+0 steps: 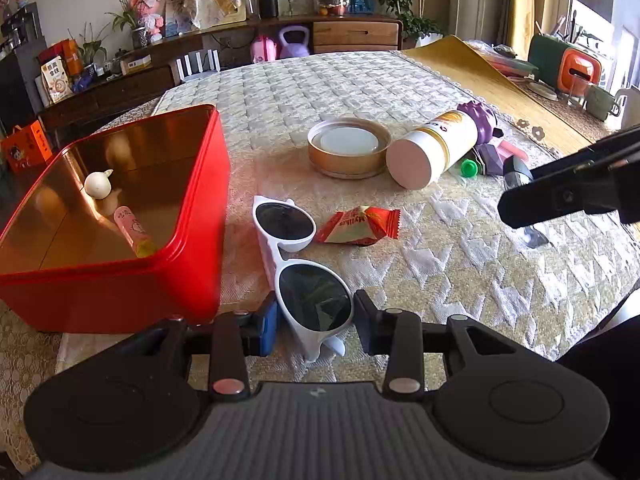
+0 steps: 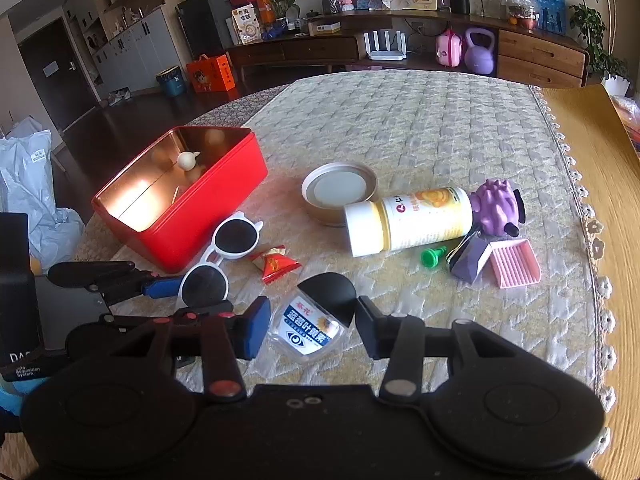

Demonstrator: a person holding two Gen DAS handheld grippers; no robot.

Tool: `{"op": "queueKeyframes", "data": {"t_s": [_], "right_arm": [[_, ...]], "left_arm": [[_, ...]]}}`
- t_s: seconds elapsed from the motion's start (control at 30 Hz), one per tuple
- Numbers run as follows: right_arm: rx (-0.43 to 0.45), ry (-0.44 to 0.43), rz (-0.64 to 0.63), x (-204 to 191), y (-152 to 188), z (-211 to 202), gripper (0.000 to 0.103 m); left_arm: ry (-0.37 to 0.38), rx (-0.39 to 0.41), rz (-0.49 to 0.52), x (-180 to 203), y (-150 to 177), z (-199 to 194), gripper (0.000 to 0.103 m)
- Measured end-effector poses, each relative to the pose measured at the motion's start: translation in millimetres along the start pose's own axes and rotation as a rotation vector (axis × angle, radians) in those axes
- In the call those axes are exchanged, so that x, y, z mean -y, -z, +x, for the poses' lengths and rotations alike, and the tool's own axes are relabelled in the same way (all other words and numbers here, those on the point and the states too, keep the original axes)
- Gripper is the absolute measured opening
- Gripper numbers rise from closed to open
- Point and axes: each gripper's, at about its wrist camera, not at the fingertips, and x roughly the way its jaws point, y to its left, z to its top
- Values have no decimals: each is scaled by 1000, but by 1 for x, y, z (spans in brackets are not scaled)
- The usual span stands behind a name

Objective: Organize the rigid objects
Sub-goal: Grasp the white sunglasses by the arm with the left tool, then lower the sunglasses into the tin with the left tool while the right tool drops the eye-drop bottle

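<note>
A: Item one, far left: red tin [image 1: 120, 216], lid off, gold inside, holding a small white figure [image 1: 98, 185] and a pink tube [image 1: 130, 230].

B: Next, just beside it?

A: White sunglasses [image 1: 298, 264] flat on the quilted cloth [image 1: 440, 280]. Left gripper [image 1: 314, 322] spread wide, near lens between its fingers, gripping nothing; whether a pad touches the frame I cannot tell.

B: Centre?

A: Red candy wrapper [image 1: 358, 226], then a gold round lid [image 1: 349, 147], then a white-and-yellow bottle [image 2: 408, 220] on its side.

B: Right?

A: Right gripper [image 2: 310, 330] wide apart around a clear container with a black cap [image 2: 310, 326], not clamped. Beyond: green cap [image 2: 432, 257], purple toy [image 2: 496, 206], pink comb-like piece [image 2: 514, 262].
</note>
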Motion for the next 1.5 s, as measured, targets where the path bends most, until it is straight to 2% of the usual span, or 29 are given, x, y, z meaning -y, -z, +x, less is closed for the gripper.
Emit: {"op": "queueKeyframes", "data": {"t_s": [0.37,0.93,1.17,1.5], "right_arm": [[18,1,-16,-7,-2,-7,46],[54,0,-66,-25,-19,-16,46],[78,-10,-118,-36,-42,-15,46],[96,-62,-227,-79,-87,12,46]], "left_arm": [[14,48,-22,-2,-2,-24,34],[23,164,-46,-19,-33,-62,34],[26,228,-86,-35,-50,-84,34],[-59,277,-154,-90,-70,-94,34]]}}
